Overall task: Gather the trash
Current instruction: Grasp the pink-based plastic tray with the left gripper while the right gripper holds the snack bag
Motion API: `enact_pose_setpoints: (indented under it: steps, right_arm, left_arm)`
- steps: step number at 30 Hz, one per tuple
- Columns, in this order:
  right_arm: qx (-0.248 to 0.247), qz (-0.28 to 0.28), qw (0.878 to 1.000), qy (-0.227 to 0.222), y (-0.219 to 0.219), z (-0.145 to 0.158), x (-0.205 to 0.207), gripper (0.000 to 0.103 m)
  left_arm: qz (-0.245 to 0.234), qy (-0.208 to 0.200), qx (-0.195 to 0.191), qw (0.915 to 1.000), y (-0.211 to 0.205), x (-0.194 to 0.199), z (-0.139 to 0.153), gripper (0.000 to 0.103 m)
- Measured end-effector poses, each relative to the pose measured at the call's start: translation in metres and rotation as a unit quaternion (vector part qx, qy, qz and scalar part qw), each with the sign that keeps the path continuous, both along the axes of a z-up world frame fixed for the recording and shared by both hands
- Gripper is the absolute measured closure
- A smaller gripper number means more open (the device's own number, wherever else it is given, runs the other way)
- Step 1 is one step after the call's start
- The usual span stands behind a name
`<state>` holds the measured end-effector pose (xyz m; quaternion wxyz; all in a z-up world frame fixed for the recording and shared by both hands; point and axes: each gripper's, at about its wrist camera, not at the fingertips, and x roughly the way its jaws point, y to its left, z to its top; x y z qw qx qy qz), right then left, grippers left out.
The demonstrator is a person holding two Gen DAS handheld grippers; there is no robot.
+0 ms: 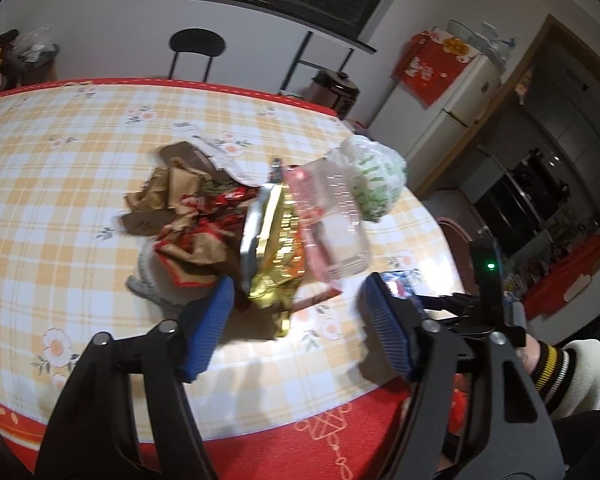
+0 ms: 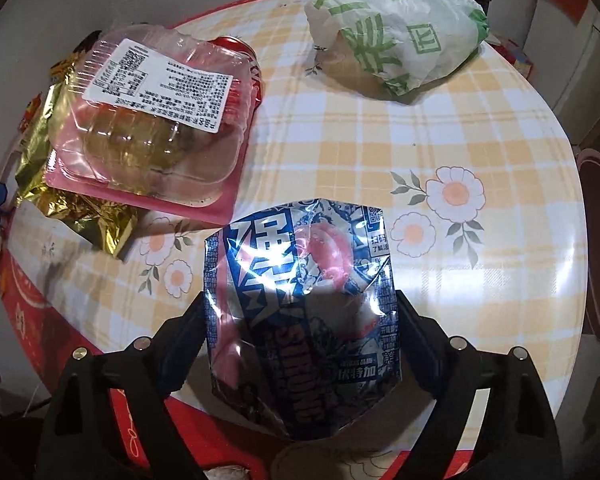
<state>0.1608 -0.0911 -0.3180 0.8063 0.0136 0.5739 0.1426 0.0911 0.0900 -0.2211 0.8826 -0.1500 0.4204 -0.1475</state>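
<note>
A heap of trash lies mid-table: brown paper [image 1: 180, 200], red wrappers [image 1: 204, 220], a gold foil wrapper [image 1: 278, 256] and a clear pink clamshell box [image 1: 332, 224] with a white label [image 2: 160, 84]. My left gripper [image 1: 296, 320] hovers open at the heap's near edge, and the gold wrapper's tail lies between its blue pads [image 1: 210, 328] untouched. A shiny blue drink pouch [image 2: 300, 304] fills my right gripper [image 2: 300, 332]. Its side edges meet both fingers and it hides the pads. A white and green bag [image 2: 396, 36] sits behind.
The round table has a yellow check floral cloth [image 2: 380, 152] with a red border [image 1: 260, 452]. A black chair [image 1: 197, 50] stands beyond the table and a white fridge [image 1: 456, 108] to the right. A person's sleeve [image 1: 572, 372] is at the lower right.
</note>
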Motion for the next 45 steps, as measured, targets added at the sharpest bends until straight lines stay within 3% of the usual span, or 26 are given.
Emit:
enact_pose_setpoints:
  steps: [4, 8, 10, 18, 24, 32, 34, 36, 45]
  right_arm:
    - [0.013, -0.001, 1.0, -0.007, -0.005, 0.008, -0.003, 0.017]
    - [0.021, -0.003, 1.0, -0.013, -0.011, 0.017, -0.006, 0.017]
    - [0.024, -0.005, 1.0, -0.016, -0.016, 0.019, -0.014, 0.017]
    - [0.03, -0.01, 0.999, -0.022, -0.03, 0.03, -0.02, 0.017]
    - [0.031, -0.014, 0.999, -0.029, -0.041, 0.038, -0.03, 0.017]
    - [0.033, -0.036, 0.998, -0.03, -0.057, 0.038, -0.035, 0.017]
    - [0.033, -0.037, 0.998, -0.029, -0.058, 0.036, -0.035, 0.017]
    - [0.034, -0.039, 0.998, -0.029, -0.06, 0.036, -0.035, 0.017]
    - [0.033, -0.045, 0.998, -0.03, -0.062, 0.036, -0.033, 0.017]
  left_arm:
    - [-0.017, 0.012, 0.007, 0.9998, -0.013, 0.003, -0.005, 0.043]
    - [-0.003, 0.035, 0.002, 0.9994, -0.01, 0.006, -0.017, 0.046]
    - [-0.004, 0.034, -0.005, 0.9994, -0.01, 0.005, -0.016, 0.055]
    - [-0.045, 0.041, -0.038, 0.9974, -0.033, 0.016, -0.017, 0.055]
    - [-0.015, 0.067, -0.039, 0.9969, -0.034, 0.041, -0.04, 0.056]
    - [-0.011, 0.065, -0.04, 0.997, -0.043, 0.057, -0.046, 0.054]
    - [-0.007, 0.061, -0.057, 0.9965, -0.042, 0.059, -0.044, 0.041]
    - [-0.003, 0.058, -0.069, 0.9959, -0.041, 0.062, -0.043, 0.037]
    - [0.011, 0.059, -0.061, 0.9964, -0.054, 0.084, -0.038, 0.038]
